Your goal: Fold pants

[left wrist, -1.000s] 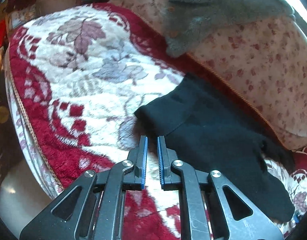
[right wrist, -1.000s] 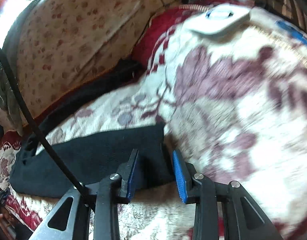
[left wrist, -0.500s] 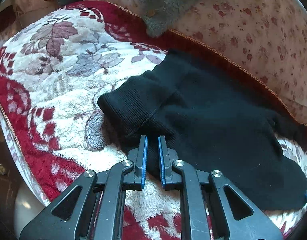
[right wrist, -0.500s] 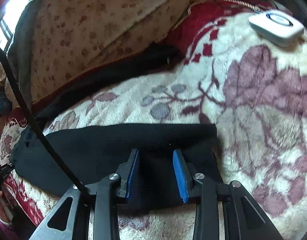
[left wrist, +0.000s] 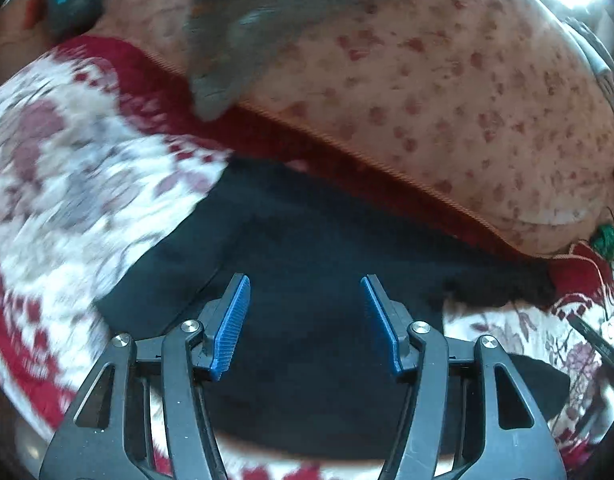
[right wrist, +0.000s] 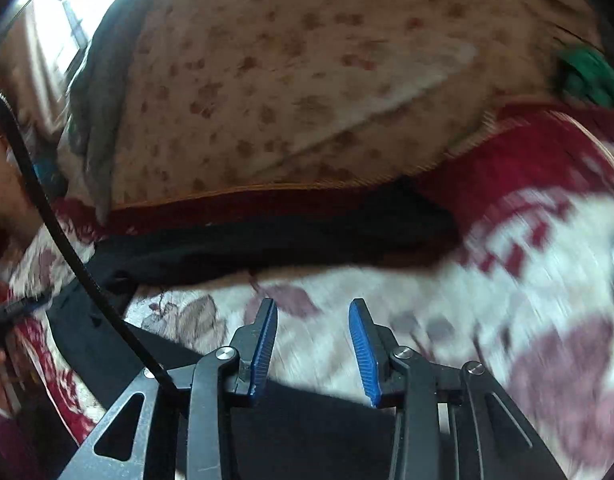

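The black pants (left wrist: pixel 307 248) lie flat on a red and white floral blanket (left wrist: pixel 67 184), legs stretching right along the sofa back. My left gripper (left wrist: pixel 305 300) is open, hovering over the pants near the waist end, holding nothing. In the right wrist view one black leg (right wrist: pixel 291 240) lies along the sofa back and the other leg (right wrist: pixel 307 420) lies under the gripper's base. My right gripper (right wrist: pixel 313 328) is open over bare blanket (right wrist: pixel 507 280) between the two legs, holding nothing. Both views are motion blurred.
A floral beige sofa back cushion (left wrist: pixel 447 80) rises behind the pants, with a grey garment (left wrist: pixel 247 40) draped over it. A green object (right wrist: pixel 587 76) sits at the far right corner. A black cable (right wrist: pixel 67 240) crosses the right wrist view.
My left gripper has opened wide and moved forward over the pants. My right gripper has opened a little more and moved forward past the near leg's edge, over bare blanket.
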{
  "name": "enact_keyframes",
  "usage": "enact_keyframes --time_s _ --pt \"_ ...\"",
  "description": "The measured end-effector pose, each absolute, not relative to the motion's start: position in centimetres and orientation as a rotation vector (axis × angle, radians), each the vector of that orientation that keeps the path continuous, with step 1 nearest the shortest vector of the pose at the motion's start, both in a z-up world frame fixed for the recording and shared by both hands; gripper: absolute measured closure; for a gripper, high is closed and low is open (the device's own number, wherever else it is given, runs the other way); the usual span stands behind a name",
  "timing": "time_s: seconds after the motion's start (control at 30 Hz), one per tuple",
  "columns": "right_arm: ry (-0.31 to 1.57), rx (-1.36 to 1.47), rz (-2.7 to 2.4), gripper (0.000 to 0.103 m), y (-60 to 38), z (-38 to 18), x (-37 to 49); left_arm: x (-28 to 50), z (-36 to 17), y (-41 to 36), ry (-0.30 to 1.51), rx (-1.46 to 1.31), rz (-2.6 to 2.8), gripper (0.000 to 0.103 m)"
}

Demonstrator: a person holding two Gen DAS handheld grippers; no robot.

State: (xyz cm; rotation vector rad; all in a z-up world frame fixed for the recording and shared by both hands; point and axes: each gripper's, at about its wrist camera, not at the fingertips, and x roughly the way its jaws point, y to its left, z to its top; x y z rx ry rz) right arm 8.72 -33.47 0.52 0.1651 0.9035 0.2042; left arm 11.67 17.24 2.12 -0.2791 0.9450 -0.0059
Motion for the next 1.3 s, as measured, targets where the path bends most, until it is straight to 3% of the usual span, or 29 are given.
enact_keyframes --time_s 0.43,0.63,1.03,1.17,1.3 --pt "0.98 0.03 0.464 0.057 -31.5 -1.5 19.5 24.7 0.0 10.0 1.061 0.105 -0.485 0.045" --pt "1.014 -0.042 0.557 0.056 -31.6 -2.2 22.7 28.5 -2.4 8.6 1.115 0.312 -0.627 0.045" --pt "1.105 -0.162 0.698 0.053 -30.6 -4.4 25.5 32.8 -6.2 8.3 1.328 0.458 -0.804 0.045" --pt "1.119 -0.167 0.716 0.053 -30.2 -4.9 26.1 33.8 -7.1 8.4 1.378 0.434 -0.834 0.031" --pt "1.133 -0.191 0.731 0.052 -29.8 -5.2 26.5 33.5 -7.4 8.3 1.382 0.416 -0.832 0.028"
